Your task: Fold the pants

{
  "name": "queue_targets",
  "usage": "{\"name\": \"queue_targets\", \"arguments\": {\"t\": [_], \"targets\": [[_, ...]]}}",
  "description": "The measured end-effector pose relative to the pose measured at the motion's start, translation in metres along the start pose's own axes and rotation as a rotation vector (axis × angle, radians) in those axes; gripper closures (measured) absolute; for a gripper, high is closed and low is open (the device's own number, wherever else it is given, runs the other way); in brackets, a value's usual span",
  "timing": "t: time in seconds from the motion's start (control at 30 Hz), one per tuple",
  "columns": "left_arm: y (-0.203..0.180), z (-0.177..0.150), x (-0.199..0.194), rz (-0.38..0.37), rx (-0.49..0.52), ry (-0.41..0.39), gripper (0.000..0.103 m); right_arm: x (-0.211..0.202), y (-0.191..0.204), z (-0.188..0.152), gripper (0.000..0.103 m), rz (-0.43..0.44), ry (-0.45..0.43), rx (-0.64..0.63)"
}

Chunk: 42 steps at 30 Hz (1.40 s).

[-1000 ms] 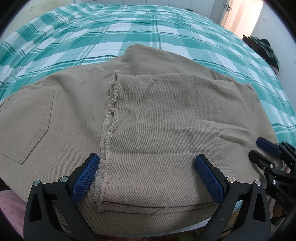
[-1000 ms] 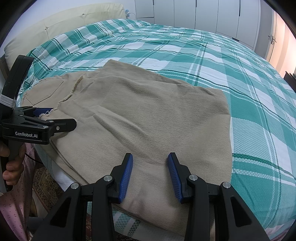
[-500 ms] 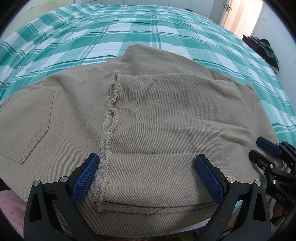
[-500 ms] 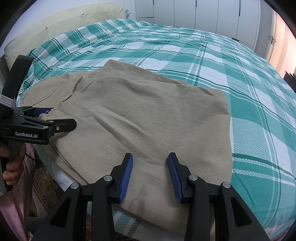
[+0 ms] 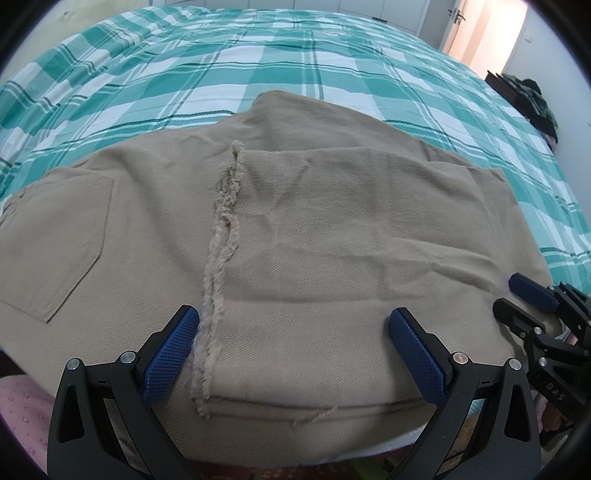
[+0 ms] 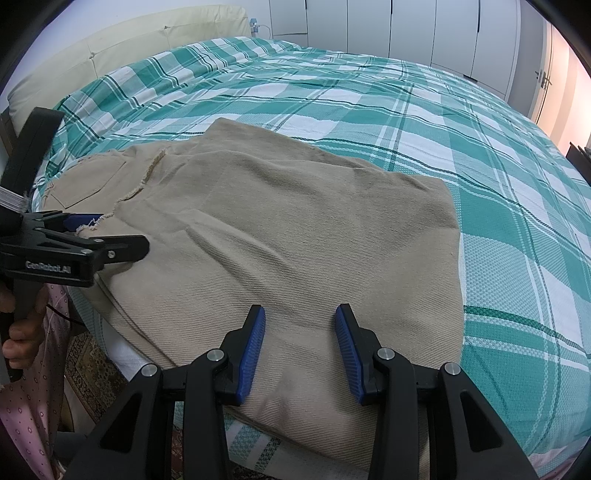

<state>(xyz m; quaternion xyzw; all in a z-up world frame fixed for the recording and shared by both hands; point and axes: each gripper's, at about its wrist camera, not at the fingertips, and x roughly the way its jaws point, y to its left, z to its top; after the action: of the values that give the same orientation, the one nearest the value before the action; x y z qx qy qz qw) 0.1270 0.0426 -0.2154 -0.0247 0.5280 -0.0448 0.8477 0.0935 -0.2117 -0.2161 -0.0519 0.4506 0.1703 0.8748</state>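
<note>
Khaki pants lie folded flat at the bed's near edge, and one leg's frayed hem lies across the seat part beside a back pocket. My left gripper hovers open and wide over the near edge, its left pad by the frayed hem. In the right wrist view the pants reach to the fold at the right. My right gripper is open above the near right part, with nothing pinched. Each gripper shows in the other's view: the left gripper and the right gripper.
A teal plaid bedspread covers the bed beyond and to the right of the pants. There is a cream headboard at far left and white wardrobe doors behind. Dark clothes lie on furniture at far right. A patterned rug lies below the bed edge.
</note>
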Motion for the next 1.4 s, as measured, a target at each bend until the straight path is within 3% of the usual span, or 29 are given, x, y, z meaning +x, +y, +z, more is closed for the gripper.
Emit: {"name": "queue_targets", "arguments": {"t": [0.4, 0.5, 0.6, 0.73, 0.77, 0.93, 1.23, 1.4], "targets": [[0.045, -0.019, -0.048, -0.059, -0.138, -0.052, 0.001, -0.001, -0.003, 0.005, 0.062, -0.018, 0.010, 0.014], [0.063, -0.024, -0.059, -0.057, -0.183, -0.075, 0.001, -0.003, -0.003, 0.007, 0.058, -0.034, 0.001, 0.025], [0.076, -0.030, -0.065, -0.058, -0.222, -0.081, 0.001, -0.005, 0.002, 0.009, 0.047, -0.079, -0.012, 0.017], [0.100, -0.036, -0.069, -0.070, -0.309, -0.082, 0.001, -0.015, 0.007, 0.018, 0.016, -0.124, -0.022, 0.011], [0.105, -0.037, -0.070, -0.074, -0.330, -0.085, 0.001, -0.021, 0.008, 0.021, 0.012, -0.118, -0.035, 0.024], [0.123, -0.040, -0.067, -0.079, -0.405, -0.079, 0.001, -0.041, 0.021, 0.026, 0.012, -0.097, -0.092, 0.020], [0.140, -0.033, -0.074, -0.155, -0.470, -0.078, 0.001, -0.039, 0.030, 0.019, 0.012, -0.090, -0.082, -0.012], [0.225, -0.017, -0.120, -0.263, -0.721, -0.218, 0.001, -0.049, 0.015, 0.023, 0.012, -0.110, -0.114, 0.032]]}}
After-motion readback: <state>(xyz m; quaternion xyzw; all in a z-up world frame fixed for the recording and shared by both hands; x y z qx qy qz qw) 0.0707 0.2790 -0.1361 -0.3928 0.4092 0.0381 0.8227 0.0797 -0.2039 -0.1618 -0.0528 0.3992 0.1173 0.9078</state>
